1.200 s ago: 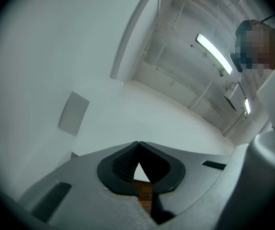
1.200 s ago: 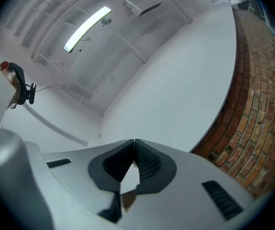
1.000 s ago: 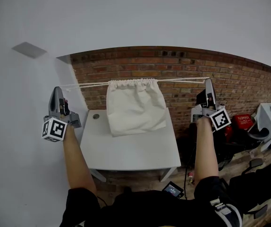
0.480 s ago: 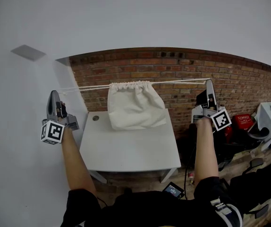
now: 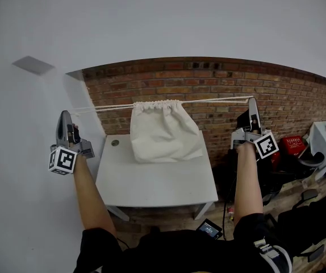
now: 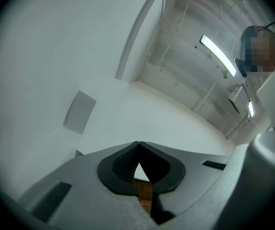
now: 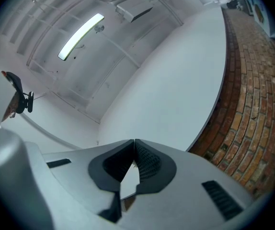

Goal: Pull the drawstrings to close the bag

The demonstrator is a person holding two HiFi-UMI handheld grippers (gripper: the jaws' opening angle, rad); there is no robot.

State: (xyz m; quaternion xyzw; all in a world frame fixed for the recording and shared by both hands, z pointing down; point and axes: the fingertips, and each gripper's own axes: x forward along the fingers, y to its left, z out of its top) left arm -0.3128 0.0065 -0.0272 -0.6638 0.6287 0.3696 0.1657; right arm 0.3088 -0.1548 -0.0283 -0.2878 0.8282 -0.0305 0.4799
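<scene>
Change: the left tongs [image 5: 65,114] have been lowered and drawn outward; the bag mouth is gathered narrower.
Bench [image 5: 151,181]: the bag's bottom appears rested near its far edge and could be dragged off.
Bag [image 5: 166,132]: hung from taut drawstrings [image 5: 214,100], its mouth nearly shut.
Tongs: the left and right tongs [image 5: 251,99] are each clamped on a cord end, which could slip out if overpulled.

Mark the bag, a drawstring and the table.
cloth bag [image 5: 166,134]: head view, middle of its body.
drawstring [image 5: 214,100]: head view, taut stretch right of the bag.
white table [image 5: 157,181]: head view, bare top near front edge.
</scene>
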